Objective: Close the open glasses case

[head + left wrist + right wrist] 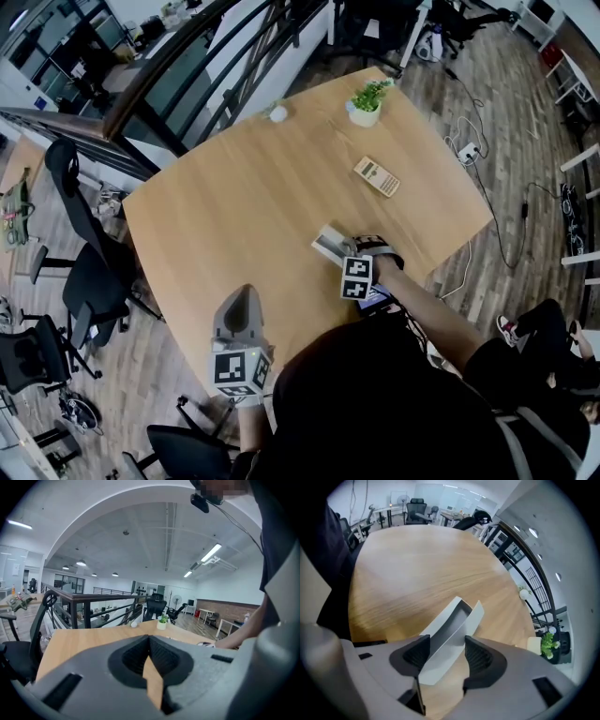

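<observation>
Table (234, 197): large, light wood, rounded corners. Black office chairs (89, 281) stand off its left side and a dark railing (187, 56) runs beyond its far edge.

Person (375, 403): the dark-clad body fills the bottom of the head view and covers the table's near edge.

Left gripper (246, 300): it sits over the near-left edge of the table, well apart from the case. In its own view the jaws are pressed together at the tips with nothing held. A wedge of table wood shows through the gap lower down.

Right gripper (446, 640): it is at the near-right part of the table. The jaws are spread and straddle the near end of the glasses case (452, 630). The left pad overlaps the case's side and the right pad sits just beside the lid's edge. We cannot tell whether either pad presses.

Glasses case: white to pale grey, long and narrow, lying open on the table. The base is a shallow trough. The lid flap rises along its right side and tilts outward, so the two form a V.

Smaller items on the far half of the table: a tan calculator (376, 176), a potted plant (365, 101) and a white ball (277, 113).

Hard to read: the trough's interior is in shade, so we cannot tell what it holds. Its near end is cut off behind the left jaw. In the head view the right gripper covers part of the case and only its pale far end shows.
</observation>
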Demonstrator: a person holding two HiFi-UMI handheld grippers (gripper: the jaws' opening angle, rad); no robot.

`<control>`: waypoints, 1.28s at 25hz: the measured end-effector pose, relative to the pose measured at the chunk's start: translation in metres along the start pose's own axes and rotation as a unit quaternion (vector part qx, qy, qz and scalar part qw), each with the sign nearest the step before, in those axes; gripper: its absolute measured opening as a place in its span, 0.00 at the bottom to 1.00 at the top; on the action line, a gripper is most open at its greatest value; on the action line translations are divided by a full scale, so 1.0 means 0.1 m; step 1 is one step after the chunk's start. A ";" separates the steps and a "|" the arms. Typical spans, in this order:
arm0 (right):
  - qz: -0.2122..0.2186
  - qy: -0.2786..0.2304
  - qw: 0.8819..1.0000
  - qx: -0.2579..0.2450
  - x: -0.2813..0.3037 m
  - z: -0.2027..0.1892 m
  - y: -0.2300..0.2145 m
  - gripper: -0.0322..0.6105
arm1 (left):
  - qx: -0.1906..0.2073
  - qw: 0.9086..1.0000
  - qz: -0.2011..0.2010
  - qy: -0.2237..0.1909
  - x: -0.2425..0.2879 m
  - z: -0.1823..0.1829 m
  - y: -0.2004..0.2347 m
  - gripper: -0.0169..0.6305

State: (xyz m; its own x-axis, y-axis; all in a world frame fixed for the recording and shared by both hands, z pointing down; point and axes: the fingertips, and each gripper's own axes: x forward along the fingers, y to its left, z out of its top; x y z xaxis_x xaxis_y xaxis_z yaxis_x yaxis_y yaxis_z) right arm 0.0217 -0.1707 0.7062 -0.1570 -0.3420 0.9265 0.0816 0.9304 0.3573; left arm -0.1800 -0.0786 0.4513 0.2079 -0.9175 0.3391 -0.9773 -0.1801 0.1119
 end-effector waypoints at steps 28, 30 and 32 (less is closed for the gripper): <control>0.130 -0.159 0.893 0.401 -0.15 0.05 0.09 0.07 | -0.013 1.000 0.000 0.003 -0.02 -0.04 0.04 0.03; 0.127 -0.223 0.846 0.467 -0.38 -0.04 -0.06 0.07 | -0.013 1.000 -0.001 0.006 -0.03 -0.06 0.06 0.03; 0.094 -0.263 0.819 0.502 -0.61 -0.21 -0.24 0.07 | -0.017 1.000 0.000 0.009 -0.03 -0.08 0.08 0.03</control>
State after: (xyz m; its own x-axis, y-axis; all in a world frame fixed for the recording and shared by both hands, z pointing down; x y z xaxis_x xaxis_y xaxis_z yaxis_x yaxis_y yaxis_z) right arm 0.0501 -0.1747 0.6433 -0.6584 -0.3220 0.6803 -0.6550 0.6904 -0.3071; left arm -0.1886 -0.0743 0.4587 0.2089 -0.9106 0.3567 -0.9753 -0.1673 0.1441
